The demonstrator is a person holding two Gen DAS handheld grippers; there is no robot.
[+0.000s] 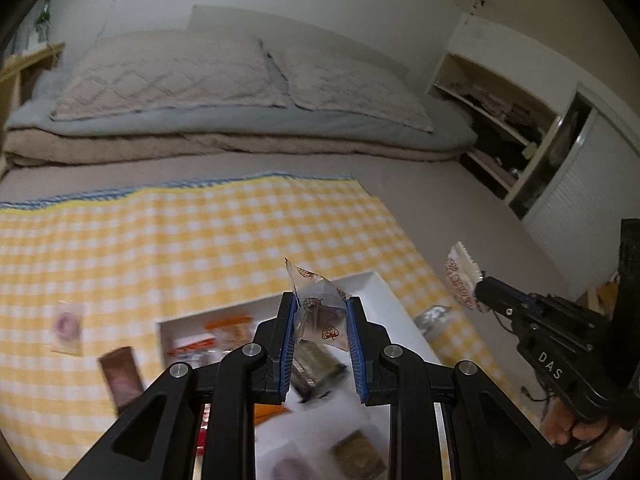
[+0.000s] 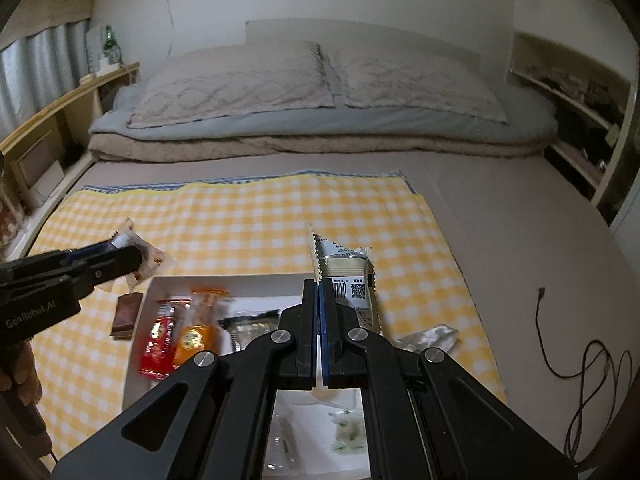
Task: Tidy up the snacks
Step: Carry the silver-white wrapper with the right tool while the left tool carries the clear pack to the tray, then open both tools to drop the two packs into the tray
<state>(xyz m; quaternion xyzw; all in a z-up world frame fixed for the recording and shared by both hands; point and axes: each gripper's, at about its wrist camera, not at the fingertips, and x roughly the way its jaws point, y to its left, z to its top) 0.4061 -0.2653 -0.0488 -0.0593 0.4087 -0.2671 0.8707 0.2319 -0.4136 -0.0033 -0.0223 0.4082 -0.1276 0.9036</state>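
Both grippers mid-carry above white tray [image 2: 264, 280] on checked cloth. Left gripper [image 1: 321, 320] pinched clear strawberry-print packet [image 1: 320, 312]; right gripper [image 2: 321, 308] clamped cracker packet [image 2: 348, 280]. Next likely: lower, release into tray.

Most of the white tray [image 1: 372, 280] is hidden behind the gripper frame in both views, and the packets inside it are smeared by blur. The near ones in the left wrist view, like the brownish packet [image 1: 358, 454], are just blobs. The orange packet [image 2: 200, 326] and red packet [image 2: 162, 336] have print I can't read at all. The wafer pack [image 2: 352, 288] is partly covered by the right gripper [image 2: 320, 292] pinching its edge. The black cable [image 2: 588, 380] runs off the bottom edge. The shelf [image 1: 504, 120] holds dark clutter too small to identify.
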